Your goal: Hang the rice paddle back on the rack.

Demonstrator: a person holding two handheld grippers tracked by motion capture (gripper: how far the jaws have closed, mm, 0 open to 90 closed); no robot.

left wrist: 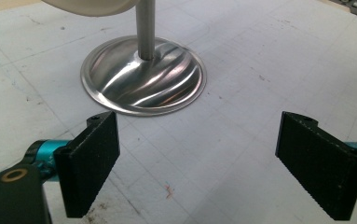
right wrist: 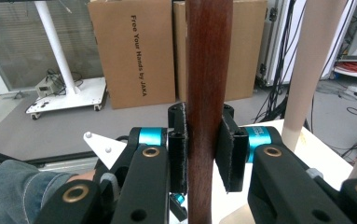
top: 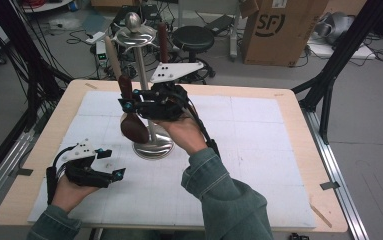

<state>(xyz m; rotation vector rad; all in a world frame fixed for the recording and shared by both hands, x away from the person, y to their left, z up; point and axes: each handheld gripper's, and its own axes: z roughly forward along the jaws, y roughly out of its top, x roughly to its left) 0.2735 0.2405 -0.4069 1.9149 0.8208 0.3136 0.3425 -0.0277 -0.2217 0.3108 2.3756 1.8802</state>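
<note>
At the near left of the worktop [top: 279,165], the left tongs [top: 110,163] are held released and empty, pointed right toward the stand's base [left wrist: 143,77]. Right of them, above that base and beside the stand's pole [top: 142,75], the dark wooden spoon [top: 131,117] is gripped on its handle by the clenched right tongs [right wrist: 202,144]. Its long axis is kept upright, bowl down, parallel to the pole, with the pale utensil [top: 112,57] hanging just left; the right hand is judged nearer for lifting or hanging it.

Grey floor [top: 369,125], cardboard box [top: 279,30], black stool [top: 193,37], tangled cables [top: 9,45]
</note>
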